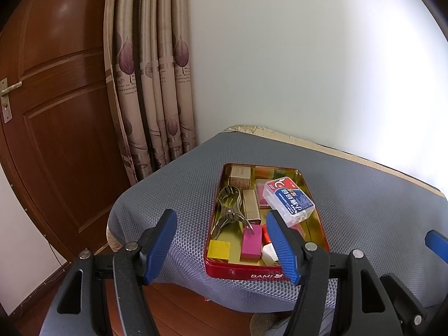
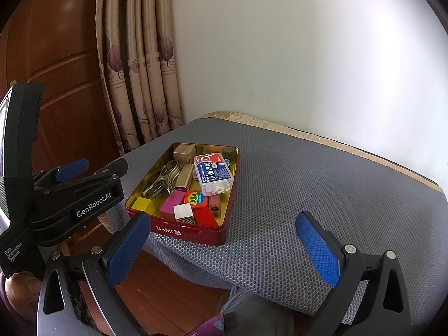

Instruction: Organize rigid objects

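A red tin box (image 1: 246, 275) (image 2: 193, 232) with a gold inside sits on the grey mesh cushion (image 1: 182, 193) (image 2: 308, 196). It holds several small items: a clear floss-pick box with a blue label (image 1: 289, 200) (image 2: 213, 175), a metal clip (image 1: 228, 212) (image 2: 163, 179), a gold case (image 1: 251, 205), a pink block (image 1: 251, 242) (image 2: 172, 204), a yellow block (image 1: 219, 249) (image 2: 143, 204) and a red block (image 2: 205, 217). My left gripper (image 1: 221, 247) is open and empty at the tin's near left corner. My right gripper (image 2: 224, 247) is open and empty, near the cushion's front edge, right of the tin.
A brown wooden door (image 1: 56, 112) and a leaf-print curtain (image 1: 151, 84) stand left of the cushion. A white wall (image 1: 308, 56) is behind. Wood floor (image 2: 168, 302) lies below the front edge. The left gripper's body (image 2: 75, 193) shows at the left of the right wrist view.
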The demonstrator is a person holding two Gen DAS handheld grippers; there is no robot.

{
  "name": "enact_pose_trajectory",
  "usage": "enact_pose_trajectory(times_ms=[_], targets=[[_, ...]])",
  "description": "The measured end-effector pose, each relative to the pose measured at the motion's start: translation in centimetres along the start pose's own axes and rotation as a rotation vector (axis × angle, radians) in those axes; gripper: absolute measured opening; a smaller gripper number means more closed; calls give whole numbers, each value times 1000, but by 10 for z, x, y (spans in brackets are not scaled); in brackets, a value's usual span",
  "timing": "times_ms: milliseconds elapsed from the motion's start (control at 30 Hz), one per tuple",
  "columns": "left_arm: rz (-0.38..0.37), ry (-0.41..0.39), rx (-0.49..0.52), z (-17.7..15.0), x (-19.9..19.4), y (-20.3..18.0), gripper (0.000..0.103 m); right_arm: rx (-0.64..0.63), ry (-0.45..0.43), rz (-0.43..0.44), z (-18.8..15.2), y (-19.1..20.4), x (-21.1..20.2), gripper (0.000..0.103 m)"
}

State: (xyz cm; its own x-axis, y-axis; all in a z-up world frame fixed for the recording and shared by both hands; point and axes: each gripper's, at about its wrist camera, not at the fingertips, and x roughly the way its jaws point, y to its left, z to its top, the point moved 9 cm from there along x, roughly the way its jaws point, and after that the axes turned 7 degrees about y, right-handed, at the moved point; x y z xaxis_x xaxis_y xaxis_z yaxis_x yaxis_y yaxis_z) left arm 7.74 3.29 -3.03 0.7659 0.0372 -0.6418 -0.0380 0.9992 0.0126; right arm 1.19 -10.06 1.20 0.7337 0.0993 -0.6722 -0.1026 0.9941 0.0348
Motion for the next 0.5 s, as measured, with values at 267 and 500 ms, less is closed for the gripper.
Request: enact_pose_trajectory(times_ms=[267,500], targets=[[4,6,7,-1,0,-1,68,2,0,0,0,0,1,103],[6,10,14,-1,1,-1,68,5,5,2,-3,1,2,103]])
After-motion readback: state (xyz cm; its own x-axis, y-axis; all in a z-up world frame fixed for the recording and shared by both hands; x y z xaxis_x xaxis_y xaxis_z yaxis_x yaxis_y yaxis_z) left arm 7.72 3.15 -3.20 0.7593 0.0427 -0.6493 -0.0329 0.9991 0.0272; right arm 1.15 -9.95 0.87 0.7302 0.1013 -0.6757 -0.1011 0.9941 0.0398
